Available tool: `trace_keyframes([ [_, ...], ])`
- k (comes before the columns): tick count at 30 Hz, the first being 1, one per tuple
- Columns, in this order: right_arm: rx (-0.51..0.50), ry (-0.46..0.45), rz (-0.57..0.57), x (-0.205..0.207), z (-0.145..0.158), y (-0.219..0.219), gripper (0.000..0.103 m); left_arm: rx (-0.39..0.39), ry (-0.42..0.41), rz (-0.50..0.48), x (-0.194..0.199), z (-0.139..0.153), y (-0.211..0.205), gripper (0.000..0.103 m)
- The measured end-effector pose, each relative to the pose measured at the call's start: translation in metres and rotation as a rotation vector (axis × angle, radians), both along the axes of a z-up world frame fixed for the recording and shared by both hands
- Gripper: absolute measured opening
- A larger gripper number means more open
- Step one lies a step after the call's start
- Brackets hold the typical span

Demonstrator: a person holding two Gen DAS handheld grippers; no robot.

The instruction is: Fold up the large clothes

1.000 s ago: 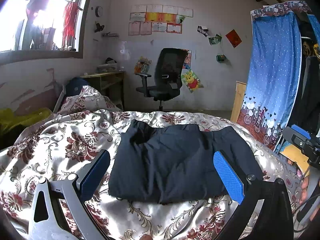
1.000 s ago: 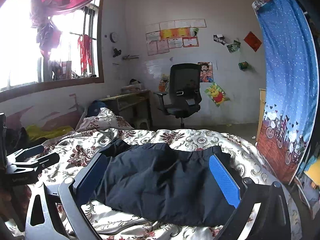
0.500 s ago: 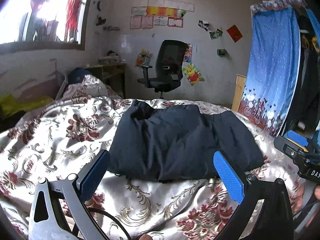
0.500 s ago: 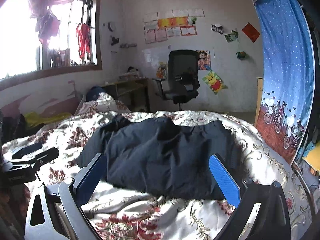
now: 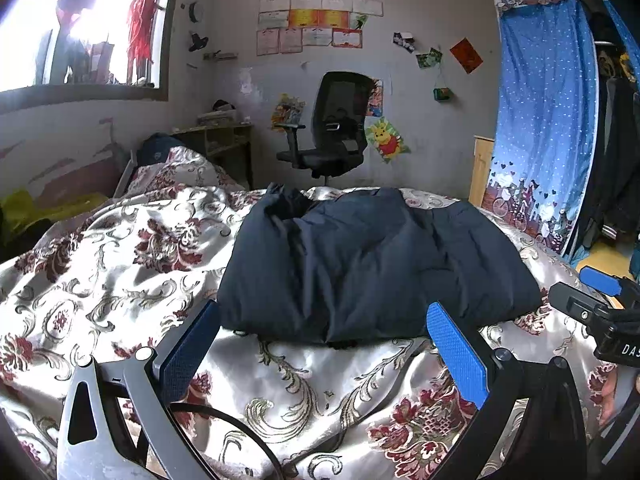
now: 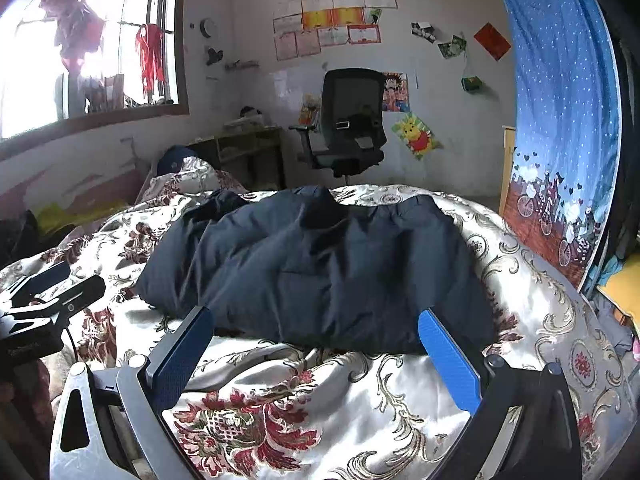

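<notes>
Left wrist: one dark garment; two hand-held grippers.

Left wrist view: low over bed, facing far wall across dark folded garment, close; right wrist view: same heading, set slightly rightward, equally near; both share garment, office chair, window, blue curtain; each glimpses other device at frame edge.

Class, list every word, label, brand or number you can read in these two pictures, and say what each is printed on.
"DAS", cut off at the frame edge: on the right claw's black body, seen from the left wrist.
Wall papers: print too small to read.
Label on the left claw's body: blurred, unreadable.
</notes>
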State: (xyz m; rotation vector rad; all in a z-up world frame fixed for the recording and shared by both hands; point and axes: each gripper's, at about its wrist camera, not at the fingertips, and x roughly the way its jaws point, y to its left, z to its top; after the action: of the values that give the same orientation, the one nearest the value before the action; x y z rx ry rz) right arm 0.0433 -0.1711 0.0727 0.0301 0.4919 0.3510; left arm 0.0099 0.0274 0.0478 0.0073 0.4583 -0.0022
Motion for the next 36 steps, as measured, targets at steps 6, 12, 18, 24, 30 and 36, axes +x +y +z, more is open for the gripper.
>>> trace_keyframes([
  [6,-0.02,0.029,-0.002,0.004,-0.011,0.004,0.103,-0.024,0.02,0.012,0.003,-0.003,0.005,0.101],
  [12,-0.003,0.053,-0.025,0.008,-0.015,0.001,0.103,-0.005,0.045,0.004,0.005,-0.006,0.001,0.101],
  [18,-0.004,0.048,-0.028,0.007,-0.015,0.0,0.103,0.012,0.039,0.0,0.004,-0.007,-0.002,0.101],
  [24,-0.006,0.048,-0.027,0.006,-0.013,0.0,0.103,0.016,0.041,0.0,0.004,-0.008,-0.002,0.101],
  [30,-0.004,0.048,-0.027,0.007,-0.014,0.0,0.103,0.018,0.041,-0.001,0.004,-0.008,-0.003,0.101],
  [36,-0.004,0.048,-0.025,0.006,-0.014,-0.001,0.103,0.029,0.038,-0.009,0.004,-0.009,-0.001,0.101],
])
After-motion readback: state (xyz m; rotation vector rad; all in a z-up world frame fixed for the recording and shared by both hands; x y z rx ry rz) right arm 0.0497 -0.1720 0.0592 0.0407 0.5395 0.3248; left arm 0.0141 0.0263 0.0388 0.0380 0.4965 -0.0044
